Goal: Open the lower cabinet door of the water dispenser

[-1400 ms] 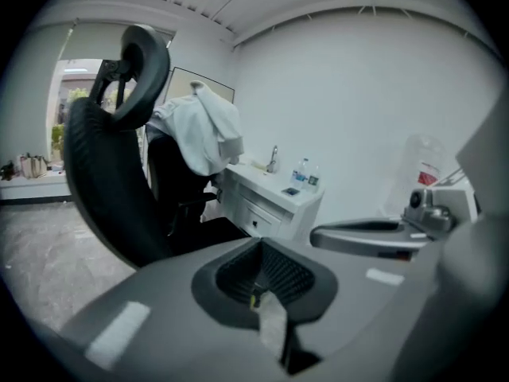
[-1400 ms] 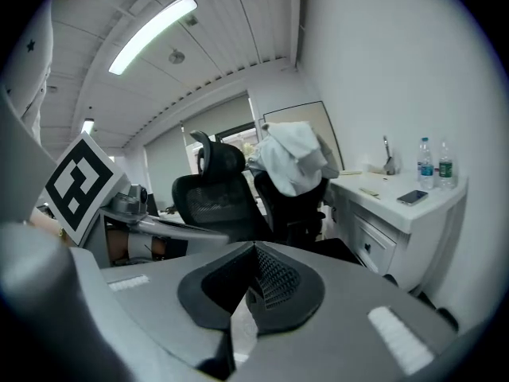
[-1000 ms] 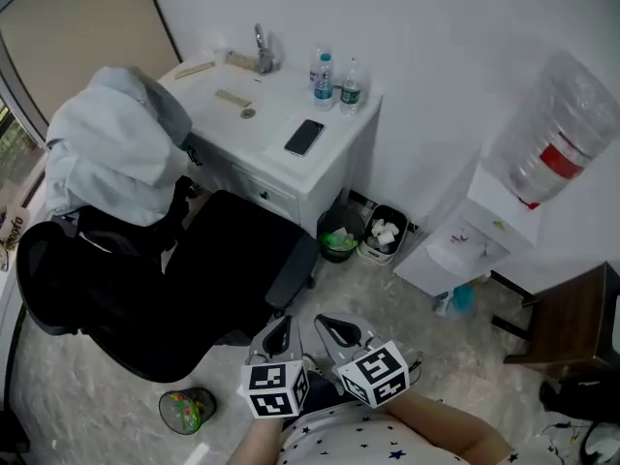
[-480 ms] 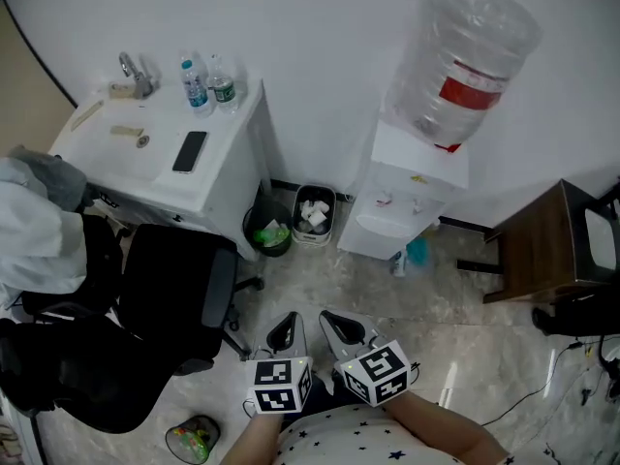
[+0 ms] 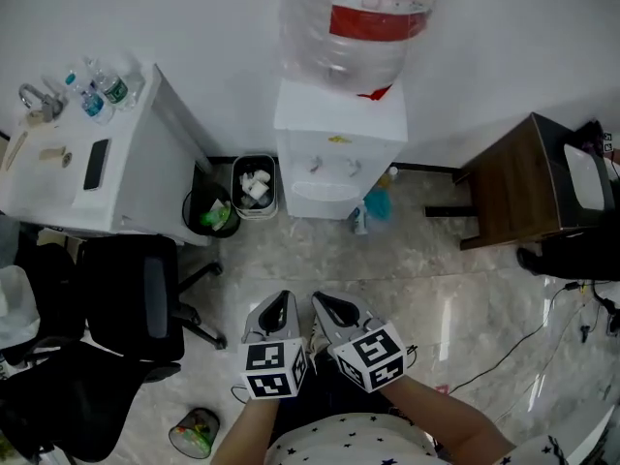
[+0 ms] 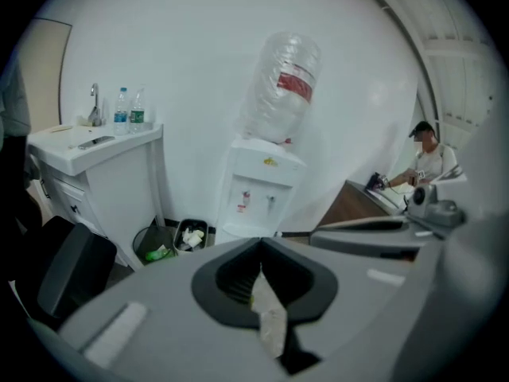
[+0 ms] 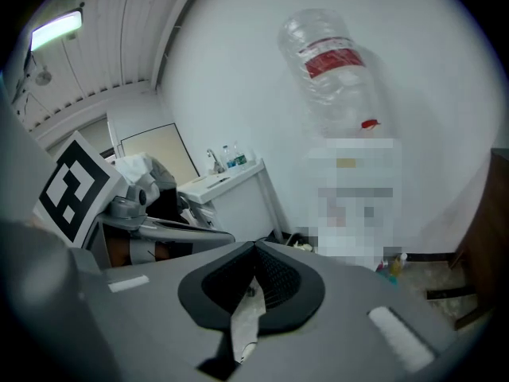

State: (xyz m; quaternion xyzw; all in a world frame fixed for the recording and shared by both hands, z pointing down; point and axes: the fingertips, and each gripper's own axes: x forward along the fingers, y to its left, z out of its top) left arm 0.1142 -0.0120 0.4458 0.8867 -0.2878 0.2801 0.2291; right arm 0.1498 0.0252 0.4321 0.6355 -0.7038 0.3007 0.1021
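Note:
The white water dispenser (image 5: 334, 134) stands against the far wall with a large clear bottle (image 5: 354, 17) on top. Its taps and drip tray face me. From above its lower cabinet door cannot be seen. In the left gripper view the dispenser (image 6: 258, 189) is ahead, and the gripper's body covers its lower front. In the right gripper view the dispenser (image 7: 354, 205) is partly under a mosaic patch. My left gripper (image 5: 279, 306) and right gripper (image 5: 325, 306) are side by side over the floor, well short of the dispenser. Both are shut with nothing in them.
A white sink cabinet (image 5: 97, 177) with bottles and a phone stands at the left, with two waste bins (image 5: 254, 184) beside it. A black office chair (image 5: 136, 298) is at the lower left. A brown wooden table (image 5: 528, 177) is at the right. A blue bottle (image 5: 376, 204) and cables (image 5: 523, 347) lie on the floor.
The view has swung right: the dispenser went from the right edge to the top centre, and the sink cabinet and chair slid left. Both grippers stay shut, side by side.

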